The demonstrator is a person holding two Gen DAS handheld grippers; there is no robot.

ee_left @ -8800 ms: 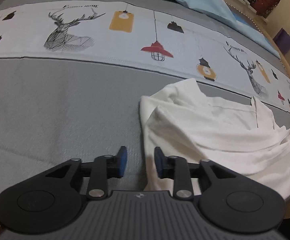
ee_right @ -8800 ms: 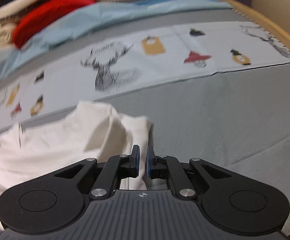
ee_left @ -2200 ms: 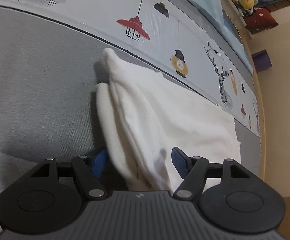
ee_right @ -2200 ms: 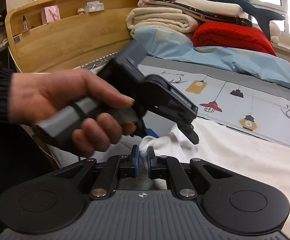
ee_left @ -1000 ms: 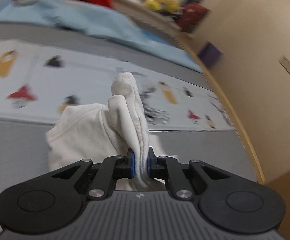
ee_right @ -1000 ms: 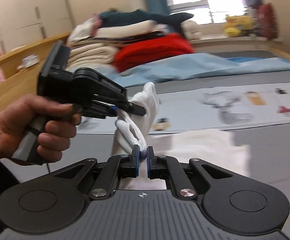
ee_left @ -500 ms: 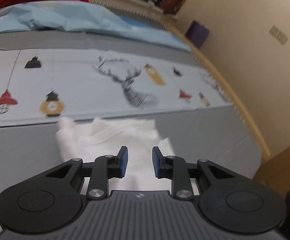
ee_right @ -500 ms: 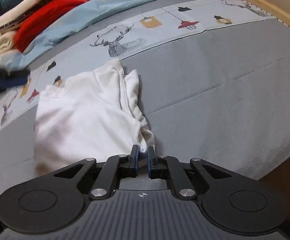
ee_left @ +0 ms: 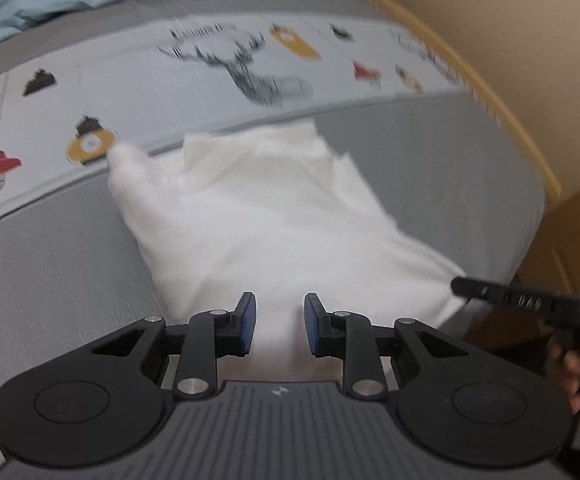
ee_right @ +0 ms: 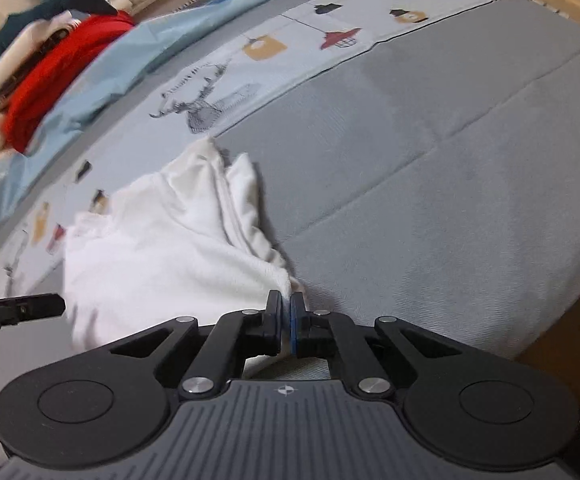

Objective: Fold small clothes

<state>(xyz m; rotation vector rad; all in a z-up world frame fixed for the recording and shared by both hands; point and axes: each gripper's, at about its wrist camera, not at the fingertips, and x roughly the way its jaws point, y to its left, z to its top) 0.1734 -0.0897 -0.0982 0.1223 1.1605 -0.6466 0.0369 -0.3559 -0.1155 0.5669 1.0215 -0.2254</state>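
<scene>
On the grey bed [ee_left: 49,264], white garment [ee_left: 273,216] half folded. Right tool [ee_right: 285,308] pinching its near corner at 6 o'clock; left tool [ee_left: 275,320] narrowly parted, empty. Likely to unfold if dragged sideways.

This is a bedroom in a home: ahead of the right claw [ee_right: 285,314] spreads a bed [ee_right: 430,160] under a grey quilted cover, crossed by a pale band [ee_right: 290,36] printed with deer heads and hanging lanterns. Beyond that band, to the claw's far left, lie a light blue sheet [ee_right: 101,68], a red blanket [ee_right: 49,68], folded bedding and a plush shark [ee_right: 49,8]. A curved wooden bed frame [ee_left: 470,76] and beige wall [ee_left: 510,12] close the far right of the left claw [ee_left: 275,322].
</scene>
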